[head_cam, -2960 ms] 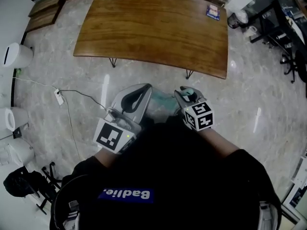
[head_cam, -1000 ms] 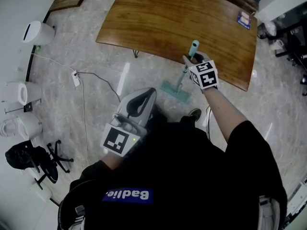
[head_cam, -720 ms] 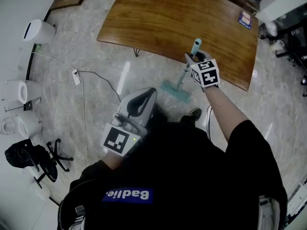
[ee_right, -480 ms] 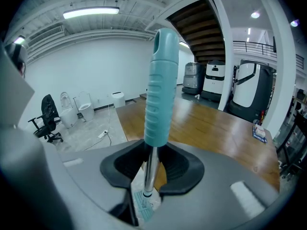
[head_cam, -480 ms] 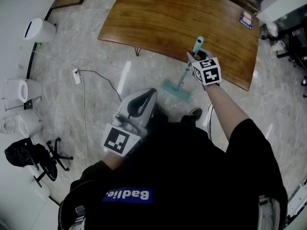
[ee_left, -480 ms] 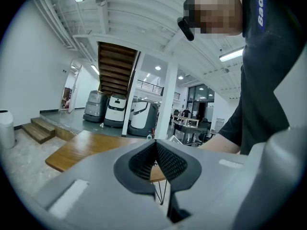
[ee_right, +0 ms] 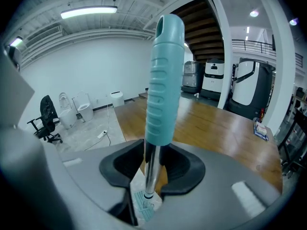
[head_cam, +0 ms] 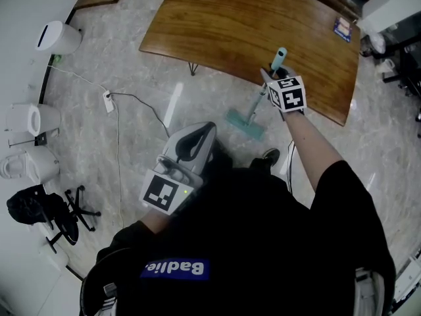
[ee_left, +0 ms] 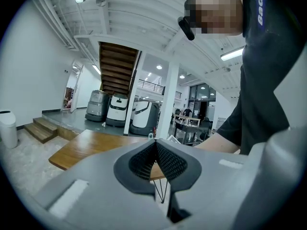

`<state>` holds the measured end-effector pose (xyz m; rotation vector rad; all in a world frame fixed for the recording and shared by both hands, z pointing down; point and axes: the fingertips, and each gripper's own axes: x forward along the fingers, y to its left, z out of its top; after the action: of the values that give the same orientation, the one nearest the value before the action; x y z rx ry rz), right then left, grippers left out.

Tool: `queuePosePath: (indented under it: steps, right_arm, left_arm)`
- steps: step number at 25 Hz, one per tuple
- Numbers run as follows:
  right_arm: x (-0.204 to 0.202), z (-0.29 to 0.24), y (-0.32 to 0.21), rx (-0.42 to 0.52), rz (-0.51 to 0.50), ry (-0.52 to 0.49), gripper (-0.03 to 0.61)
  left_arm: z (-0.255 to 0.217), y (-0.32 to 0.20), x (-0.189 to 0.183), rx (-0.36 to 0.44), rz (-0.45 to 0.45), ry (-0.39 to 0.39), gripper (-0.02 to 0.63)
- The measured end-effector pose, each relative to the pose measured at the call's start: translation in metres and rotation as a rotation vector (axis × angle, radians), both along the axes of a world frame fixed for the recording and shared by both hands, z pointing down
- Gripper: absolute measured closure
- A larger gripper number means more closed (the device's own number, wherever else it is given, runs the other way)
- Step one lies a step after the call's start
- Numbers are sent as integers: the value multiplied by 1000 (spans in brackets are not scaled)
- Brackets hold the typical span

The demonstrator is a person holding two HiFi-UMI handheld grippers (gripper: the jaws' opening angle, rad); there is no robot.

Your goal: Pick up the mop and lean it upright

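Holds the mop (head_cam: pixel 259 101) near upright, upper right of centre in the head view, teal head (head_cam: pixel 245 124) down on the marble floor (head_cam: pixel 131 78) beside the wooden table (head_cam: pixel 250 25). Pinches its metal shaft just under the teal grip with the right gripper (ee_right: pixel 152 160), jaws just eased slightly wider. Carries the left gripper (ee_left: pixel 156 145) at lower centre, jaws pressed together on nothing.

Mop (head_cam: pixel 258 104), one. Teal ribbed grip (ee_right: pixel 164 80), bare metal shaft, flat teal head (head_cam: pixel 245 124). Stands tilted, head on the marble floor (head_cam: pixel 131 71) beside the worktop (head_cam: pixel 250 18). Shaft clasped below the grip in my right tongs (ee_right: pixel 152 164), whose jaws have just eased wider.
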<state>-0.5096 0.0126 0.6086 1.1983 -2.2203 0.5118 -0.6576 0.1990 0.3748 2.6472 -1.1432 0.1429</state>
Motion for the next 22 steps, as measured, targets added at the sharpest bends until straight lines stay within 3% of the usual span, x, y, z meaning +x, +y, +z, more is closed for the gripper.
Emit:
queuePosePath:
  steps: [10,22]
  right_arm:
    - [-1,17,2,-37,3,-9,390]
    - [24,34,-3,-58,80,-37,303]
  left_arm:
    - [1,6,-6,-4,-1,-17,594]
    - [8,7,-4,-20,3,-35,594]
